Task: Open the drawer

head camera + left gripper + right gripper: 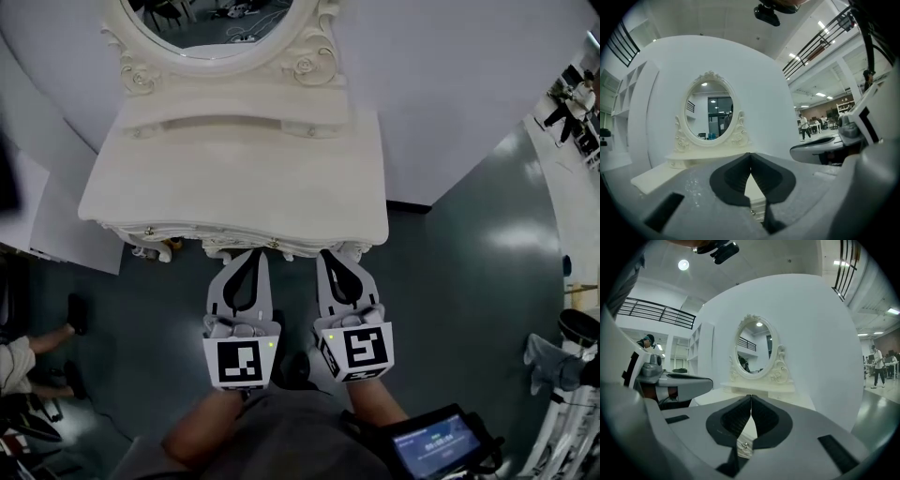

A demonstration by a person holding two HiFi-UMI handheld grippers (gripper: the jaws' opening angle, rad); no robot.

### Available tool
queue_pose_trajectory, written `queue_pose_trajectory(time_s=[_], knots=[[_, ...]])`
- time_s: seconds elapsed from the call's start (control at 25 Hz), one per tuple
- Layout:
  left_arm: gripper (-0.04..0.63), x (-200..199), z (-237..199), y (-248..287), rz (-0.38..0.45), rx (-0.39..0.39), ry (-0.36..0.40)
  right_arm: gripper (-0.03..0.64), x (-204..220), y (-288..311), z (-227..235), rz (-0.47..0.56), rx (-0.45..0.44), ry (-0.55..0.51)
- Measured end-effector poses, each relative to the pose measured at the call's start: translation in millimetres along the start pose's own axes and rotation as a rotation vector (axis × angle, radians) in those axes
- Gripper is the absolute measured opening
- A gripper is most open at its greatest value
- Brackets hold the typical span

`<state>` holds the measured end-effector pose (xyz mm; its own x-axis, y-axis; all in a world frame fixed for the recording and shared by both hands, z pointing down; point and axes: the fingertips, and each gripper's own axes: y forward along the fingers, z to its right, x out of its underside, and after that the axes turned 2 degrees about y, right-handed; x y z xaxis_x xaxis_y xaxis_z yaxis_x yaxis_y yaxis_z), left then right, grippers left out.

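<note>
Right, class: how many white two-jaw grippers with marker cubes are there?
2: the left gripper at the front edge of the cream dressing table, the right gripper beside it; none hidden.

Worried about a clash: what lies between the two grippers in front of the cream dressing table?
Head view: only bare dark teal floor between the white left gripper and white right gripper.

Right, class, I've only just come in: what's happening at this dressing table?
A person holds two grippers before a cream dressing table with an oval mirror. The left gripper and right gripper, both shut and empty, point at its front edge near the small knobs. No drawer is pulled out yet.
</note>
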<state>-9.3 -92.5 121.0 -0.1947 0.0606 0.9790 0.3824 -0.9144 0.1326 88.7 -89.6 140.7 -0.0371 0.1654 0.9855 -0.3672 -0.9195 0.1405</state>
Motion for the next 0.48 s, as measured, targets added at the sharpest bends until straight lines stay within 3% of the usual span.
queue_pose_trajectory(time_s=[0.48], knots=[[0.015,88,7,25,-0.123,0.04,-0.068,0.014,77,22,-4,-0.131,-0.01,0.013]])
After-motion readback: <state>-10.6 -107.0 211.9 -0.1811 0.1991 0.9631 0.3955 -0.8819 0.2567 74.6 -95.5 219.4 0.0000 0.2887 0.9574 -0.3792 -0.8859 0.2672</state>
